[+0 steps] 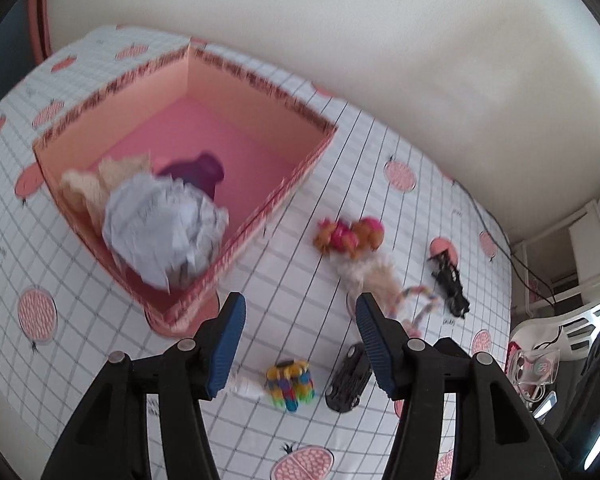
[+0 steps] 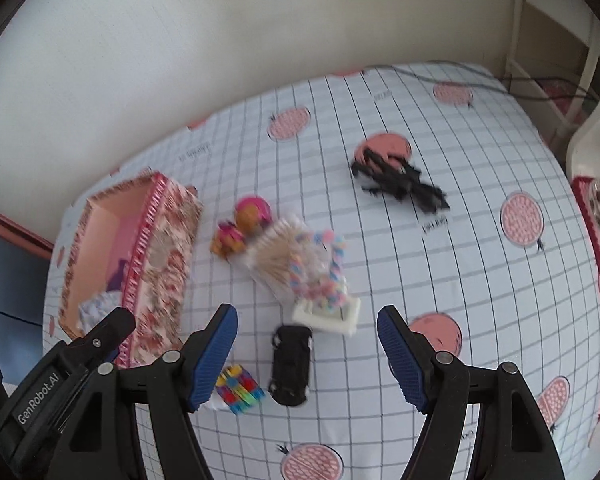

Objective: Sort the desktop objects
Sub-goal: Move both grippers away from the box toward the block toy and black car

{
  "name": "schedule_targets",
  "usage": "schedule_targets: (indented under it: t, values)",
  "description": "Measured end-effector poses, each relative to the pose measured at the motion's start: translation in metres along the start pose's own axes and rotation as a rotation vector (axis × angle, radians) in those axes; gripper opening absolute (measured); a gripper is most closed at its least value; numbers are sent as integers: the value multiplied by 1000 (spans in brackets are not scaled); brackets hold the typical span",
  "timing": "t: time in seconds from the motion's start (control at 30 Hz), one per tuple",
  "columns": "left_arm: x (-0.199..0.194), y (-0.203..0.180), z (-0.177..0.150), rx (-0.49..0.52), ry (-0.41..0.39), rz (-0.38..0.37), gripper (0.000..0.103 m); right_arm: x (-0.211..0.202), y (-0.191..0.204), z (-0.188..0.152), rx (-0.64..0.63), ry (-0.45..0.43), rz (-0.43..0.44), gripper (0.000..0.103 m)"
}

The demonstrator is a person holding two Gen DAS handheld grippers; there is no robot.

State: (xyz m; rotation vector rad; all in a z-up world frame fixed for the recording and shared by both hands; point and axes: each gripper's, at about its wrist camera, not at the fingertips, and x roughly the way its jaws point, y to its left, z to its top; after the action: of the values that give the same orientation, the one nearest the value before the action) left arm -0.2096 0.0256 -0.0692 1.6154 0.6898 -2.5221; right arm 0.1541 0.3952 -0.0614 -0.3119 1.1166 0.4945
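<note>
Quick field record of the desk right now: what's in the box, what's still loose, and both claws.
box: pink box, open top, on the checked tablecloth
in box: crumpled paper ball, cream fluffy item, purple item
still loose: doll, black toy car, multicolour block toy, black tangled item, pack of cotton swabs
left claw: open, nothing between the jaws
right claw: open, over the toy car, not gripping

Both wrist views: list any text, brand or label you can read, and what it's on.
"GenRobot.AI": white print on the black body of the left hand-held gripper, seen in the right wrist view.
Small dark print on the tablecloth: too blurred to read.
Nothing else readable.
</note>
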Motion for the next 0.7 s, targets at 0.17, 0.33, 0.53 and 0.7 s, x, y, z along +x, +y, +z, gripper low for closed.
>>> schedule_targets:
  t: [0.17,0.33,0.53,0.7]
  values:
    - [13,9,-13,-54,52,30,59,19,0,-8,1,70,-10,76]
    - [26,14,-22,-98,86,69,59,35,6,-15,-10,122,-10,76]
    - [38,26,-29,-179,123,51,59,47,11,-20,-13,154,-21,75]
    - [41,39,-30,-249,128,56,59,62,16,-22,-28,190,-34,73]
